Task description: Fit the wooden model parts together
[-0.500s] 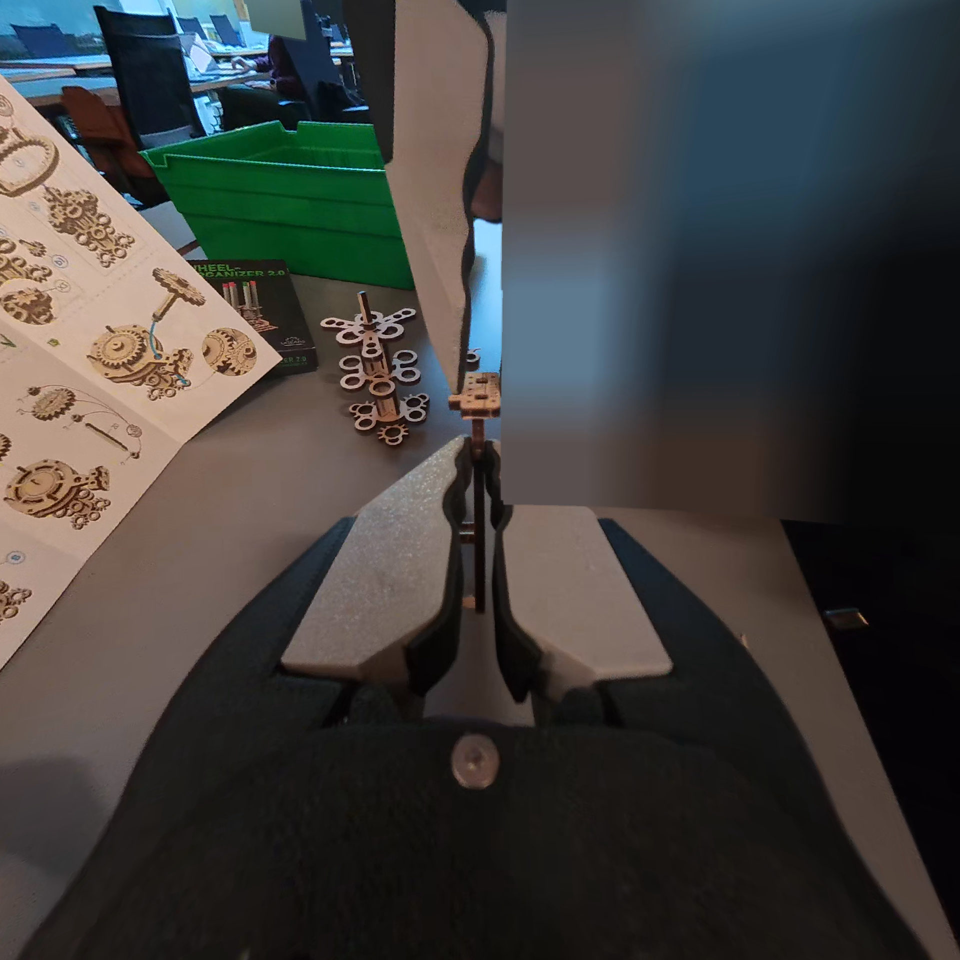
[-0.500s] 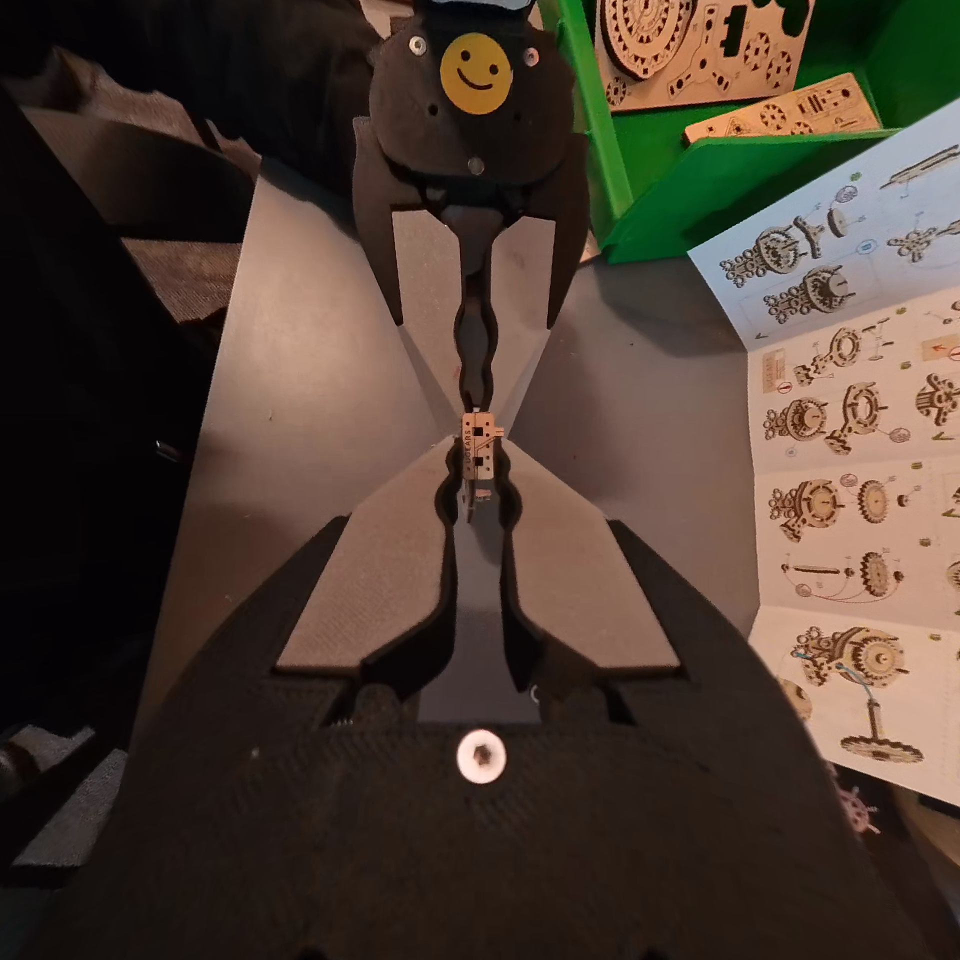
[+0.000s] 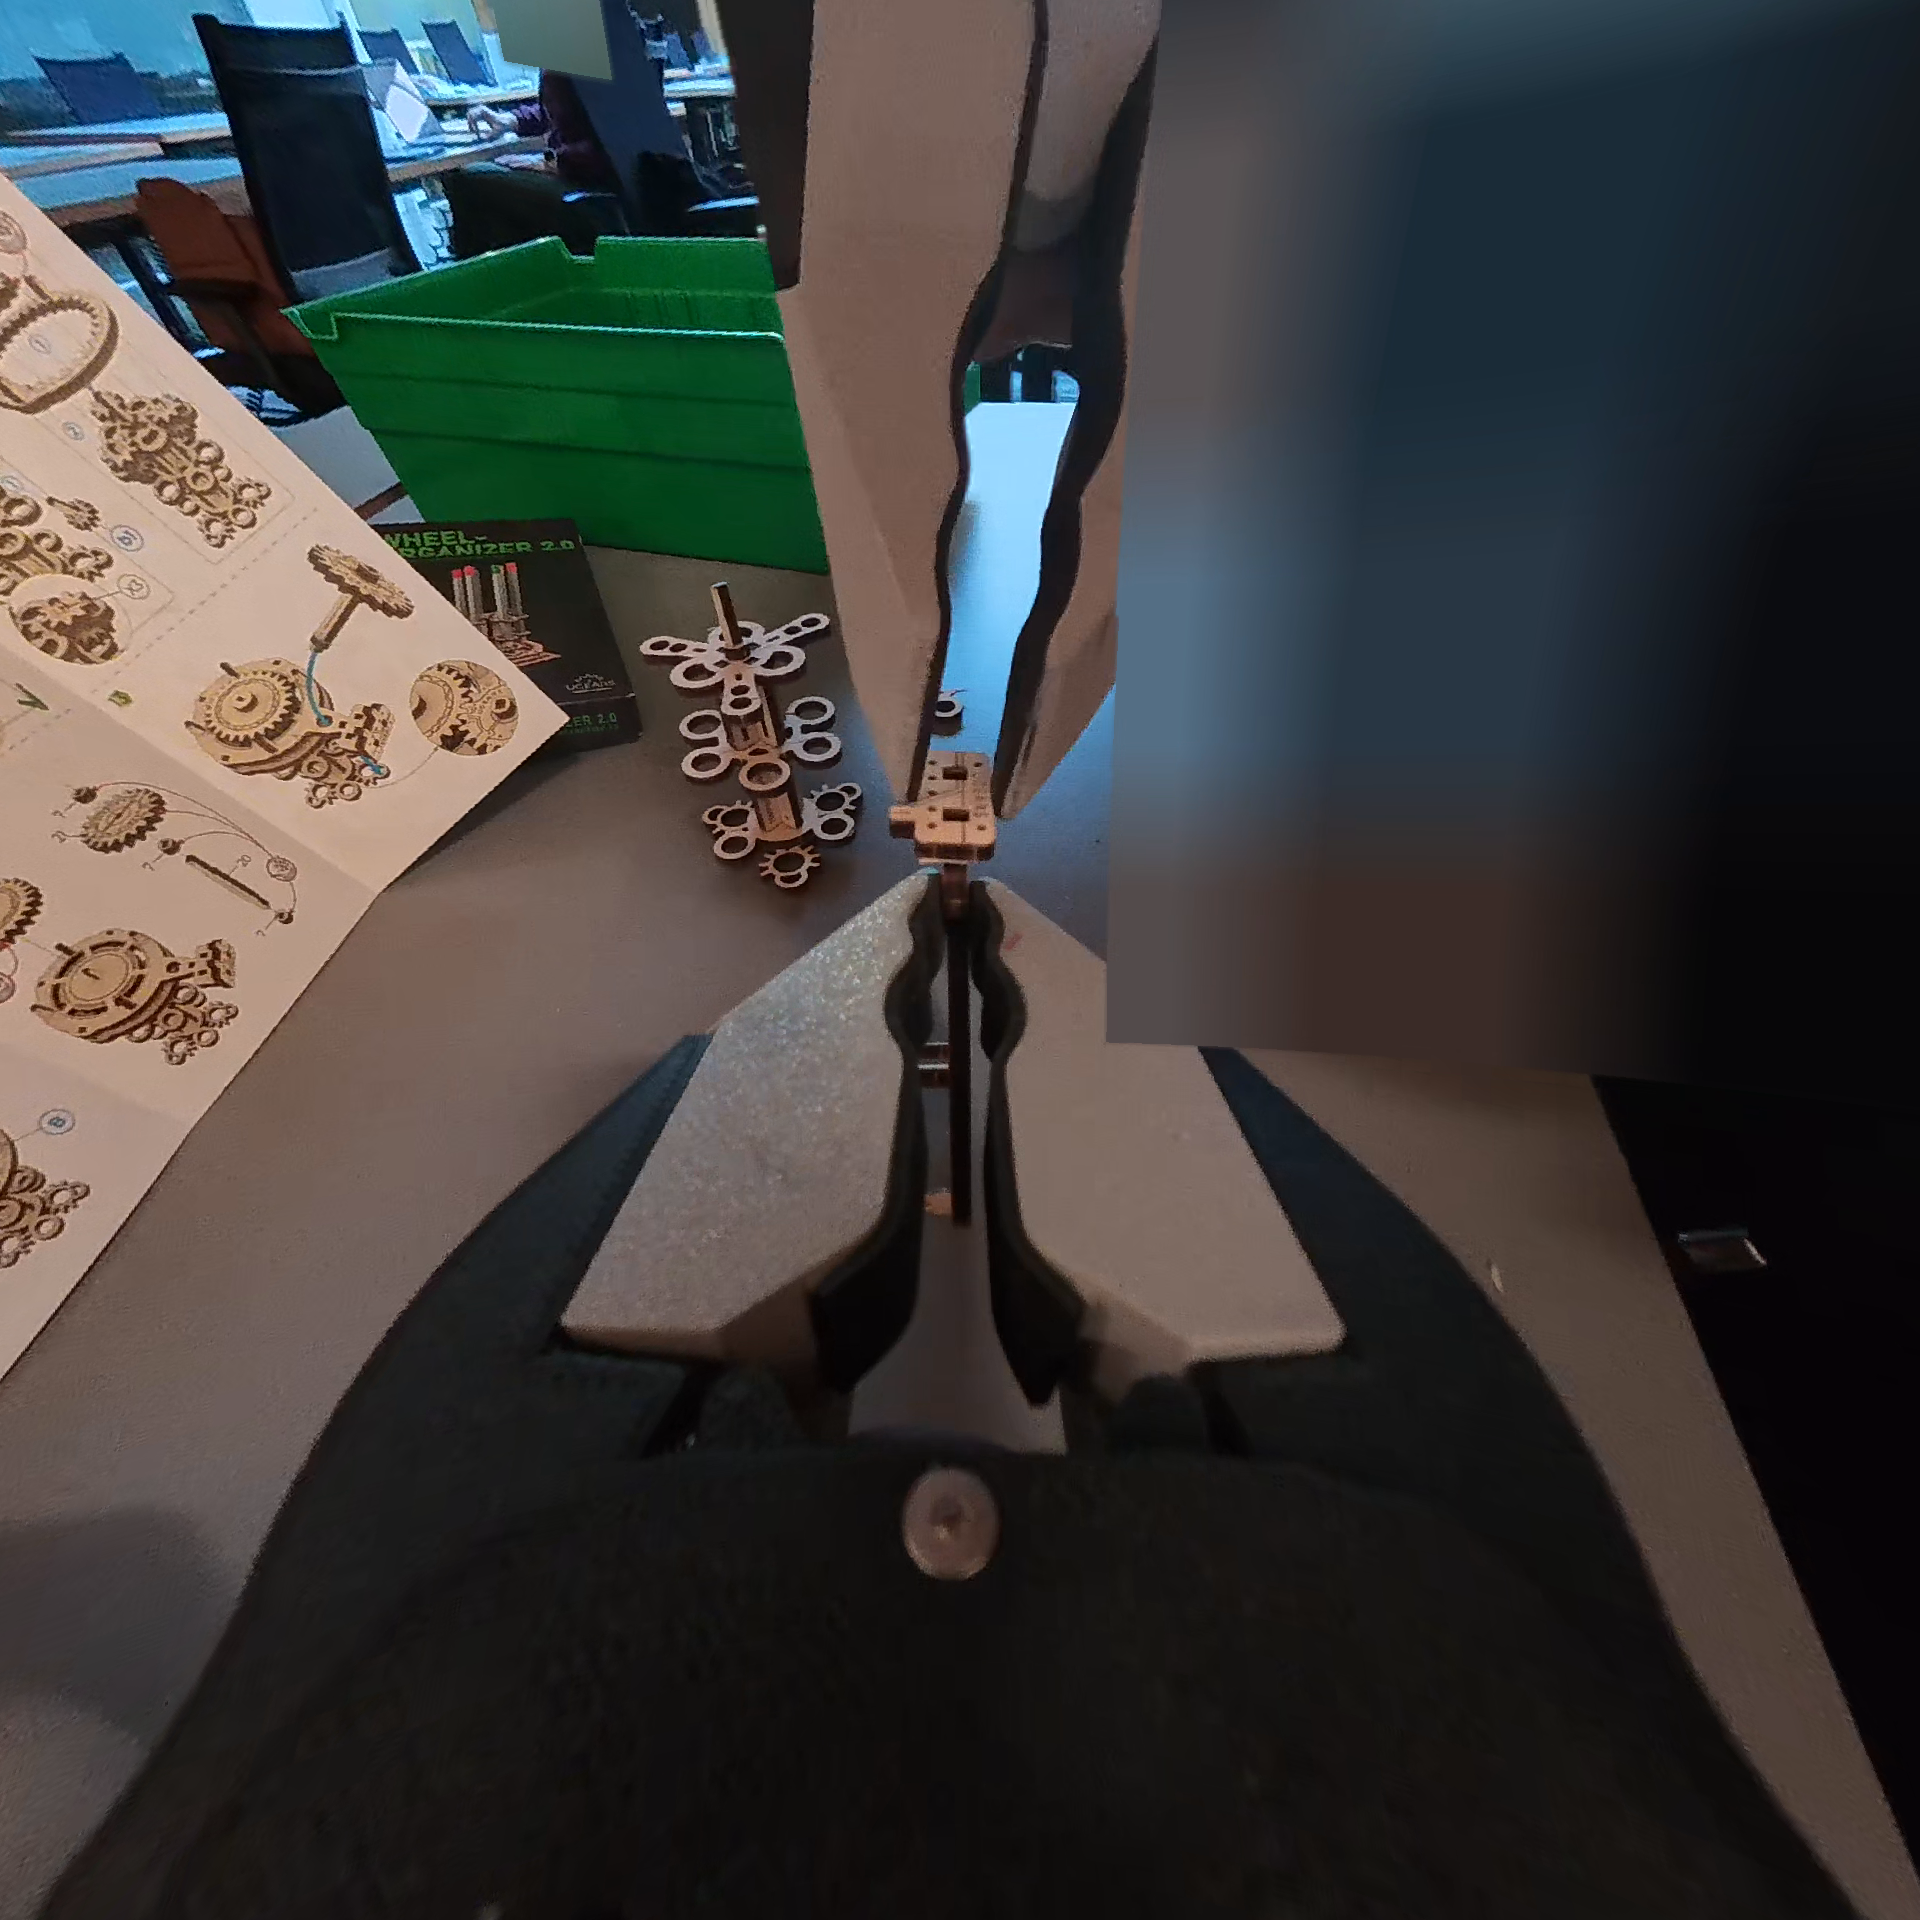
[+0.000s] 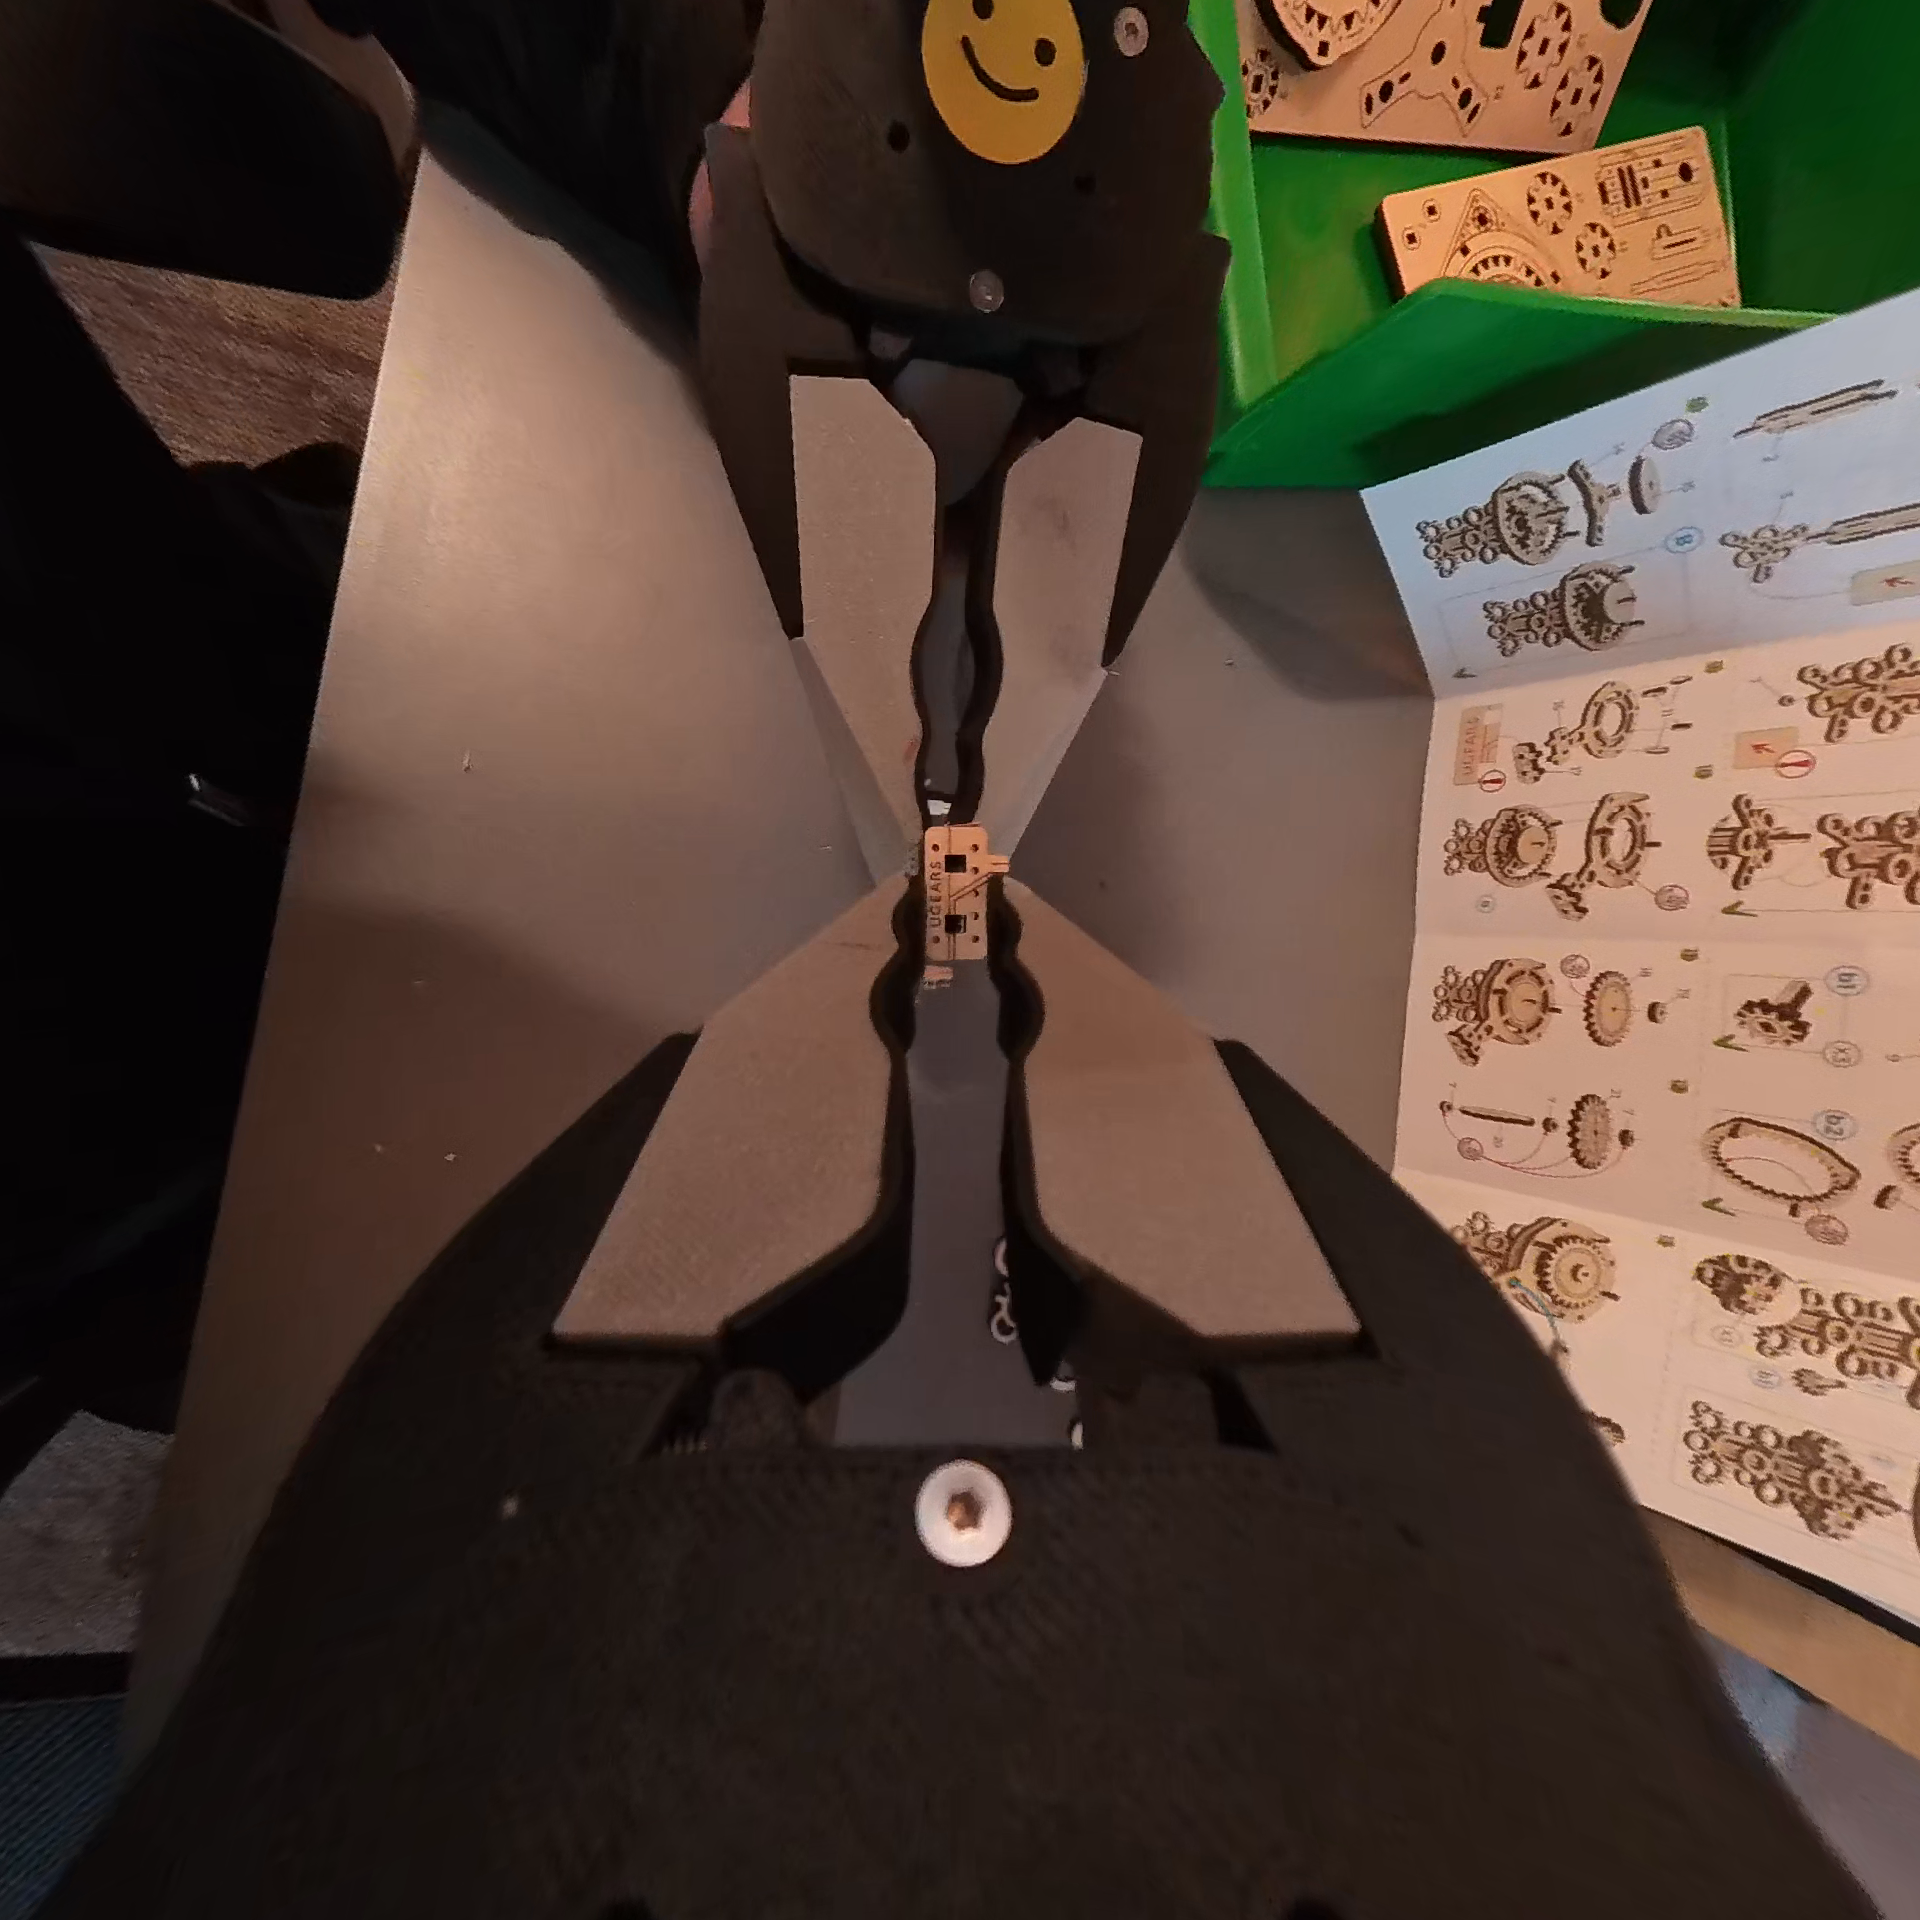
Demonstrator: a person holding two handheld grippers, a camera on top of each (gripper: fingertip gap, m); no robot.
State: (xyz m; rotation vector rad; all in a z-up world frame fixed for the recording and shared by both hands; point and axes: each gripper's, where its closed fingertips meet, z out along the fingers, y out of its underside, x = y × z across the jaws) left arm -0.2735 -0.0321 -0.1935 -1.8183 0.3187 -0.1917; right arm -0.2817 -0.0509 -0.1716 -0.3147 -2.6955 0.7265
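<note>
My left gripper point(image 3: 951, 888) is shut on a thin flat wooden part point(image 3: 958, 1039), seen edge-on between its fingers. My right gripper point(image 4: 956, 894) is shut on a small pale wooden block point(image 4: 958, 896) with two square holes. The two grippers meet tip to tip above the table. The block point(image 3: 945, 816) sits on the end of the thin part. The right gripper point(image 3: 956, 798) comes down from above in the left wrist view. The left gripper point(image 4: 954, 826), with a yellow smiley sticker, faces me in the right wrist view. A partly built wooden assembly point(image 3: 764, 748) with ring-shaped lobes lies on the table.
A green bin point(image 3: 582, 416) stands at the back; it point(image 4: 1455, 364) holds wooden part sheets point(image 4: 1558, 229). An instruction sheet point(image 3: 208, 727) point(image 4: 1662, 935) covers one side of the grey table point(image 3: 468, 1039). A black booklet point(image 3: 520, 613) lies by the bin. The table edge point(image 3: 1662, 1351) drops to dark floor.
The two grippers have drawn slightly closer together, and the left gripper looms larger in the right wrist view. Both still hold their parts; the block stays at the thin part's tip.
</note>
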